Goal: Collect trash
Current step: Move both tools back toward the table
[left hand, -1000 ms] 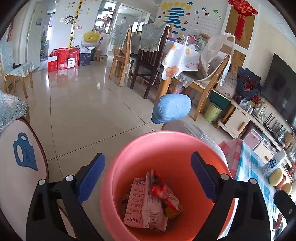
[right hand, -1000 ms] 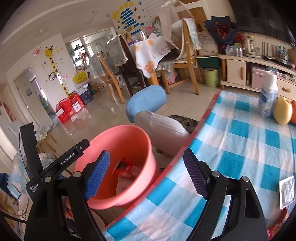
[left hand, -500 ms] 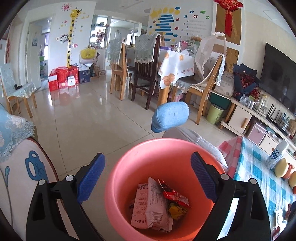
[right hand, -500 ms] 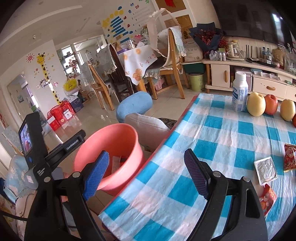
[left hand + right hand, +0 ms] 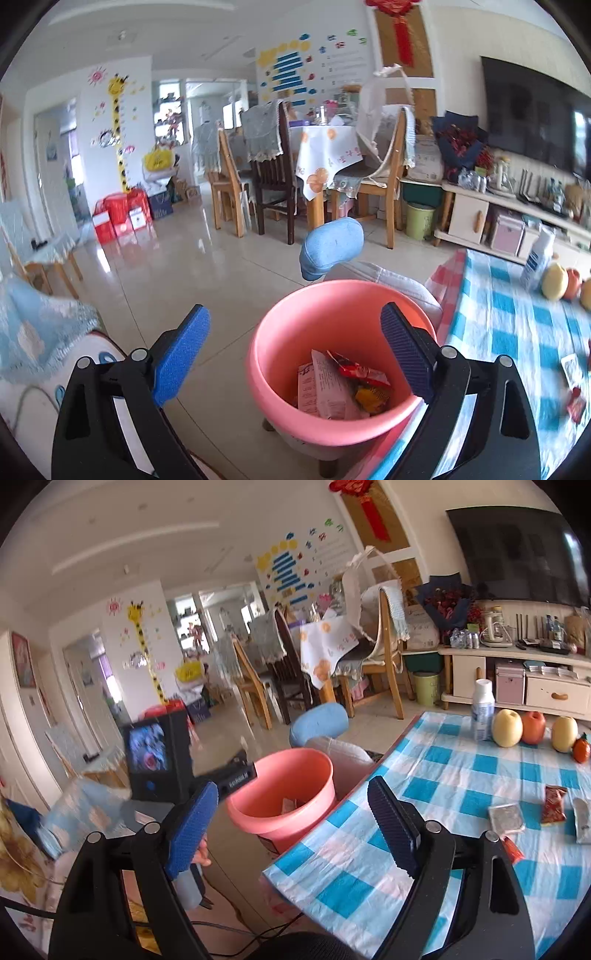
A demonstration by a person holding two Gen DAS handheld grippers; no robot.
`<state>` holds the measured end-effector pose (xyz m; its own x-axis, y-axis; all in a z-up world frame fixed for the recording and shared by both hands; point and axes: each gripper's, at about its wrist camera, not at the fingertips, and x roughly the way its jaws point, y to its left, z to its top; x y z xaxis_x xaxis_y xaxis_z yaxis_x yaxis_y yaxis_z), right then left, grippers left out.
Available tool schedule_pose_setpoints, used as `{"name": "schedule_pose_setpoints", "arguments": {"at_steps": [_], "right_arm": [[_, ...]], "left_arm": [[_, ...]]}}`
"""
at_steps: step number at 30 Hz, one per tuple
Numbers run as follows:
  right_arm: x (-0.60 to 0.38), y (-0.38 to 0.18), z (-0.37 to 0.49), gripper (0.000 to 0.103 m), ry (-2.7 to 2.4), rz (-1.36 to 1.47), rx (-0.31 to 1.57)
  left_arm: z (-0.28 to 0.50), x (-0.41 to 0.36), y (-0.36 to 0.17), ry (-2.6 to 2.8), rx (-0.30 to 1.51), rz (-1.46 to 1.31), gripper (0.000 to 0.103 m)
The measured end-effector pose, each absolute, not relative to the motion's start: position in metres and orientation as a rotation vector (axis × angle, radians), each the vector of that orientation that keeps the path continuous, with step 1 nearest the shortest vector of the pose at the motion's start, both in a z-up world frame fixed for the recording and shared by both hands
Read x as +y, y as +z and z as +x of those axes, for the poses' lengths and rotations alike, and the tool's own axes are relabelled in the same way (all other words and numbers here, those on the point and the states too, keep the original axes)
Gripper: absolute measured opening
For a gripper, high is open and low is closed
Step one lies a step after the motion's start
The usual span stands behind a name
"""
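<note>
A pink bucket (image 5: 280,373) stands on a low stool beside the table, with several snack wrappers (image 5: 340,387) inside. My left gripper (image 5: 295,354) is open and empty, above and just short of the bucket. The bucket also shows in the right wrist view (image 5: 295,771). My right gripper (image 5: 291,823) is open and empty over the table's near left corner. On the blue-checked tablecloth (image 5: 461,786) lie a silver packet (image 5: 506,818), a red wrapper (image 5: 553,805) and another silver wrapper (image 5: 583,819) at the right.
A white bottle (image 5: 482,714), several fruits (image 5: 532,727) stand at the table's far side. A blue-cushioned chair (image 5: 319,725) sits behind the bucket. Dining chairs and a table (image 5: 325,155) stand farther back; a sofa (image 5: 40,332) is at left.
Both grippers have pulled back and tilted up from the bucket. The right view has swung right, bringing more of the table, the fruit and the wrappers into sight.
</note>
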<state>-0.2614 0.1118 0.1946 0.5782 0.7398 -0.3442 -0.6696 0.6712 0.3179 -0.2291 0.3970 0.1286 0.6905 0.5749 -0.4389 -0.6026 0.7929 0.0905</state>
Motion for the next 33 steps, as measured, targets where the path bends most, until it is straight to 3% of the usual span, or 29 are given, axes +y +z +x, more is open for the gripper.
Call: {"name": "schedule_pose_setpoints", "arguments": {"at_steps": [10, 18, 25, 33], "right_arm": [[-0.022, 0.278, -0.320, 0.089, 0.758, 0.365, 0.249], [-0.149, 0.314, -0.354, 0.094, 0.544, 0.520, 0.038], [-0.223, 0.306, -0.349, 0.096, 0.331, 0.537, 0.028], [-0.289, 0.242, -0.307, 0.097, 0.066, 0.556, 0.119]], "left_arm": [[-0.253, 0.347, 0.167, 0.608, 0.401, 0.000, 0.093], [-0.254, 0.291, 0.190, 0.537, 0.357, 0.106, 0.094], [-0.243, 0.253, 0.197, 0.487, 0.355, 0.172, 0.094], [-0.208, 0.196, 0.179, 0.319, 0.420, 0.201, 0.094]]}}
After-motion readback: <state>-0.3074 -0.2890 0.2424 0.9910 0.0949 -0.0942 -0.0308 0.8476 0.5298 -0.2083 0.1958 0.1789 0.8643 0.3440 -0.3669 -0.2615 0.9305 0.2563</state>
